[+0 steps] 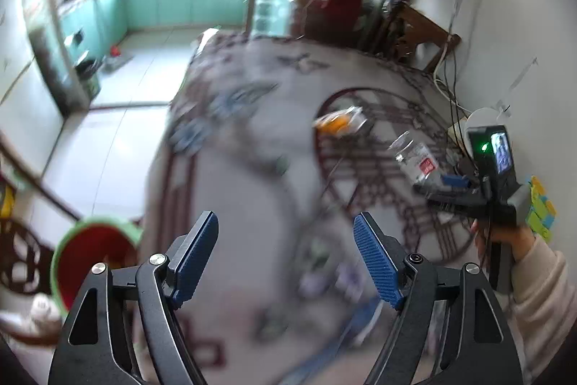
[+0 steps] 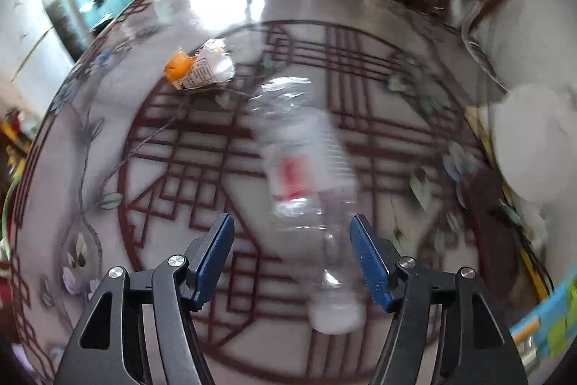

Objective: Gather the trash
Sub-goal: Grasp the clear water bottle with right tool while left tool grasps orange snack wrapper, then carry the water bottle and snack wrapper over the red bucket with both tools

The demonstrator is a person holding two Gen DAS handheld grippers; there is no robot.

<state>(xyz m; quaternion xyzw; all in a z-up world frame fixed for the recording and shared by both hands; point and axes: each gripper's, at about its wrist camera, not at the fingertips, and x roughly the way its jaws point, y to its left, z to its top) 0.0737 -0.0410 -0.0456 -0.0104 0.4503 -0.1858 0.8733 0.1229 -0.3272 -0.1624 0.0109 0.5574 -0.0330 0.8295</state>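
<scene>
A clear plastic bottle [image 2: 306,161] with a red and white label lies on the patterned round table [image 2: 144,204], its white cap towards me. My right gripper [image 2: 292,262] hangs open just above it. The bottle's neck shows between the blue pads, which do not press on it. A crumpled orange and white wrapper [image 2: 200,67] lies farther back on the left. The left wrist view is blurred. There my left gripper [image 1: 286,251] is open and empty over the table, with the wrapper [image 1: 339,119], the bottle [image 1: 414,157] and the right gripper [image 1: 438,188] to the right.
A green-rimmed red bin [image 1: 93,251] stands below the table's left edge. A white round object [image 2: 530,139], cables [image 1: 450,89] and a colourful box [image 2: 548,316] crowd the table's right side by the wall. A wooden chair [image 1: 422,31] stands behind. A person's sleeved hand [image 1: 533,276] holds the right gripper.
</scene>
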